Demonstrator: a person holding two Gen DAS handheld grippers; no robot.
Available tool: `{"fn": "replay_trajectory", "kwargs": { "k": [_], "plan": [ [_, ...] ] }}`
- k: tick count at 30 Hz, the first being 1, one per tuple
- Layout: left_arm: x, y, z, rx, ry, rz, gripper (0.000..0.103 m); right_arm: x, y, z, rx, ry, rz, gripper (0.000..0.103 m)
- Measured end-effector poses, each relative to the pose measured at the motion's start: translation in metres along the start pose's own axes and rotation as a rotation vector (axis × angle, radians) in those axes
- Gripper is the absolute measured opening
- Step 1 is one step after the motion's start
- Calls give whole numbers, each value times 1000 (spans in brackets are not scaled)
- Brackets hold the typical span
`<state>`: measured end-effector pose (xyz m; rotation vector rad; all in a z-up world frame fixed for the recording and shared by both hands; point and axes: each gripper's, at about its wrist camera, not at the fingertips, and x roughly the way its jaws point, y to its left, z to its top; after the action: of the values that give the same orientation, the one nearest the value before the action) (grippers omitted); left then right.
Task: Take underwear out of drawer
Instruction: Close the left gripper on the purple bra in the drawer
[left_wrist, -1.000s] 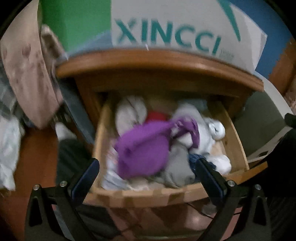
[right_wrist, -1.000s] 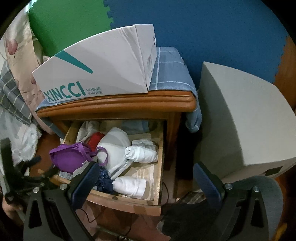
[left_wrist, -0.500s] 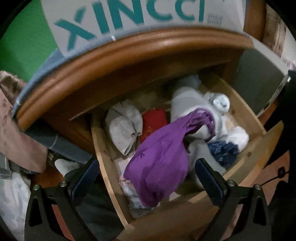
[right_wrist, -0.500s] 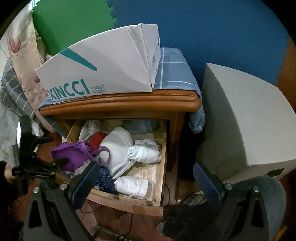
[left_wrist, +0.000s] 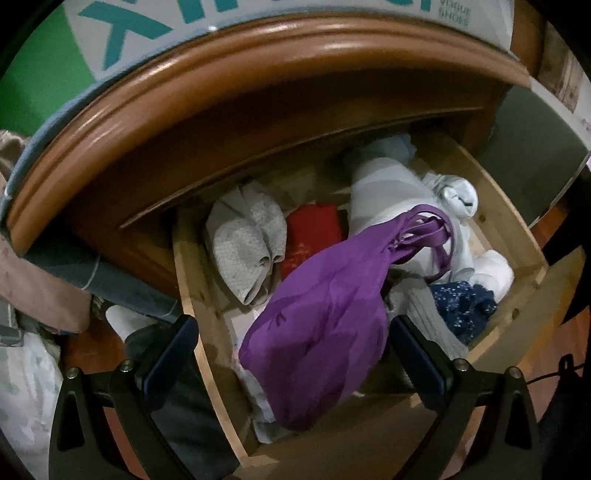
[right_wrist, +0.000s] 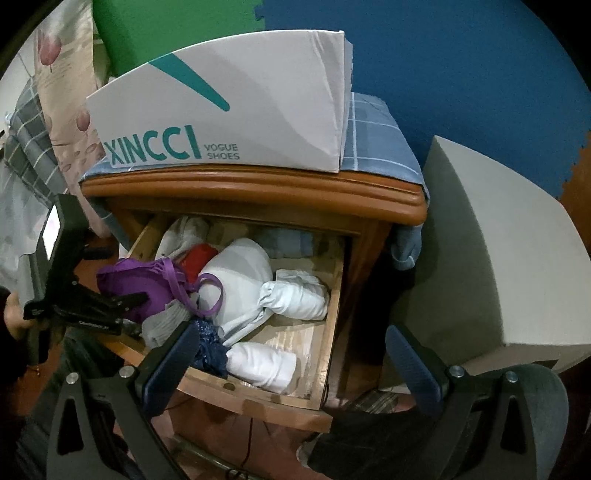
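- The left gripper (left_wrist: 291, 354) is spread wide, its fingers either side of the purple underwear (left_wrist: 325, 325), which lies on top of the heap at the front left of the open drawer (left_wrist: 517, 236); nothing is pinched yet
- To do this step well, I would lower the fingers over the thick bunched middle of the purple cloth, not its thin straps (left_wrist: 432, 229), and close only once cloth sits between both pads
- Lift straight up and slowly: the straps drape over the white bundle (left_wrist: 391, 192) and could drag it, or the grey piece (left_wrist: 247, 236), along
- The right gripper (right_wrist: 291, 354) is also wide open, holding nothing, hanging in front of the drawer near its front edge
- The white box (right_wrist: 266, 110) on the nightstand (right_wrist: 258, 188) reads "XINCCI VOGUE SHOES" in teal; small white lettering on the left gripper's body in the right view is too small to read
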<state>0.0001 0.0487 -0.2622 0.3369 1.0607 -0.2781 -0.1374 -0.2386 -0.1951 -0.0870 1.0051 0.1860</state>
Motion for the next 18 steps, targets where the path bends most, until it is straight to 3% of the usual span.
{"fn": "replay_trajectory", "kwargs": {
  "k": [18],
  "plan": [
    [9, -18, 6, 38, 12, 47, 102, 5, 2, 0, -15, 19, -7, 103]
  ]
}}
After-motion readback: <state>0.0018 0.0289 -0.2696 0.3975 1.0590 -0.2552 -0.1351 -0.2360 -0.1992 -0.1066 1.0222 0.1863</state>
